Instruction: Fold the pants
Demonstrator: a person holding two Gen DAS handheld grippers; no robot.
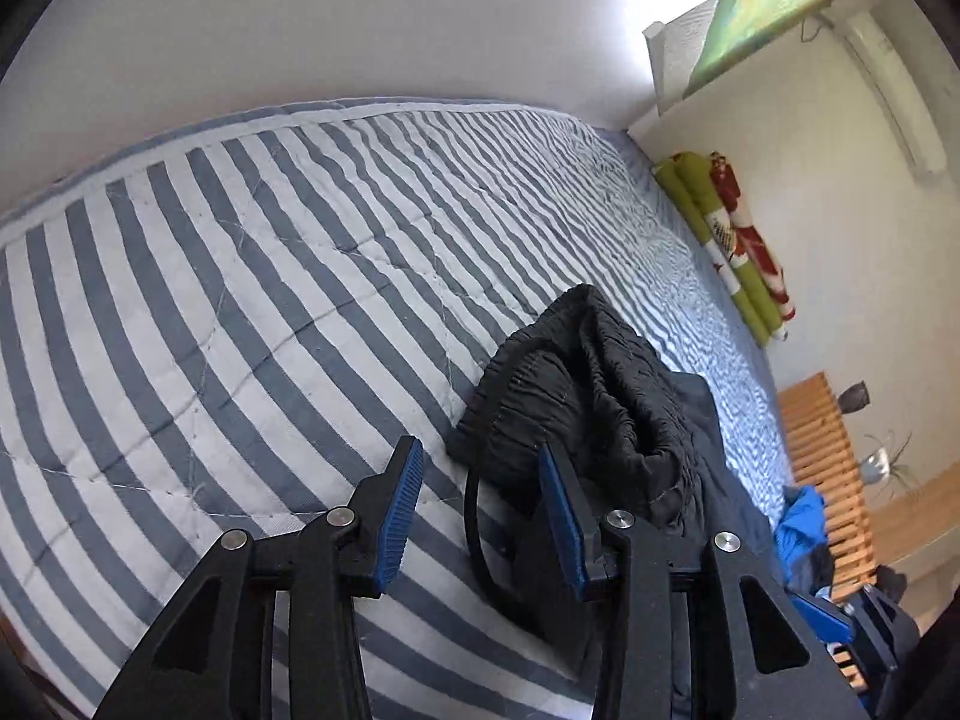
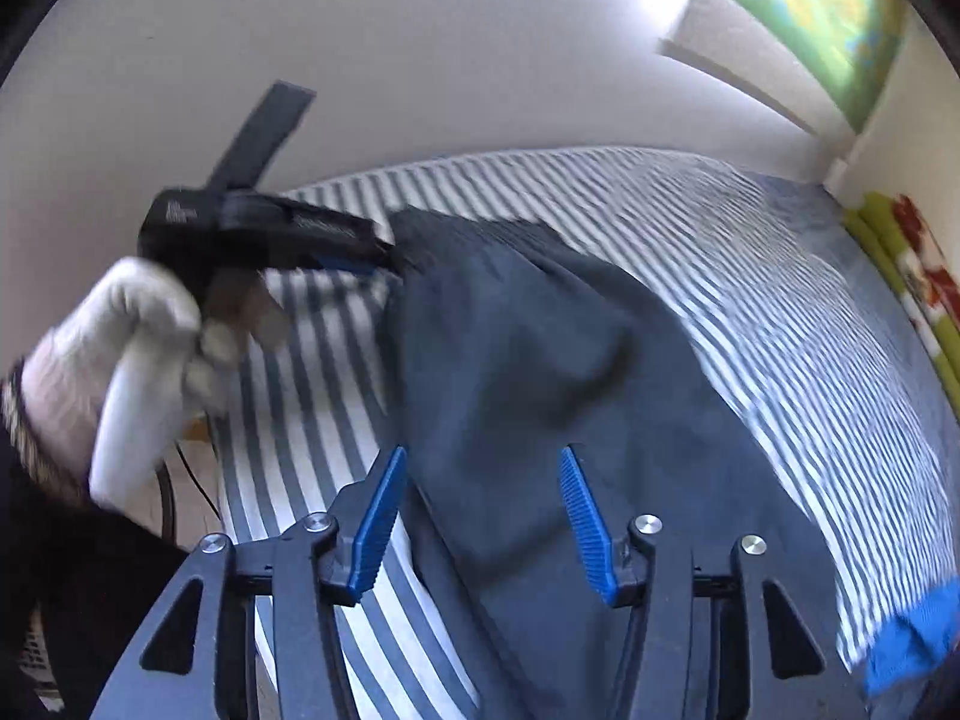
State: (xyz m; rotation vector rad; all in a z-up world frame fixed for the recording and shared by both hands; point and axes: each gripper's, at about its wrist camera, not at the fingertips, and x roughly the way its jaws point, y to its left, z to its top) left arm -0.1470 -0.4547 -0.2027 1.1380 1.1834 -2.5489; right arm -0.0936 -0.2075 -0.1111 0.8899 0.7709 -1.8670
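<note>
Dark pants (image 2: 528,372) lie along a blue-and-white striped bedspread (image 2: 750,252). Their gathered black waistband (image 1: 582,384) sits bunched up in the left wrist view. My left gripper (image 1: 480,450) is open just in front of it. Its right pad (image 1: 561,516) is beside the waistband, and a black drawstring loop (image 1: 471,516) lies between the fingers, unpinched. In the right wrist view the left gripper (image 2: 378,261), held by a white-gloved hand (image 2: 120,348), meets the pants' far end. My right gripper (image 2: 480,453) hangs open over the pants leg with nothing between its pads.
Green and red rolled bedding (image 1: 726,240) lines the wall at the bed's right side. A wooden slatted bench (image 1: 822,462) and a blue cloth (image 1: 801,522) are beyond the bed's corner. The bedspread (image 1: 240,300) left of the pants is bare stripes. A plain wall borders the far side.
</note>
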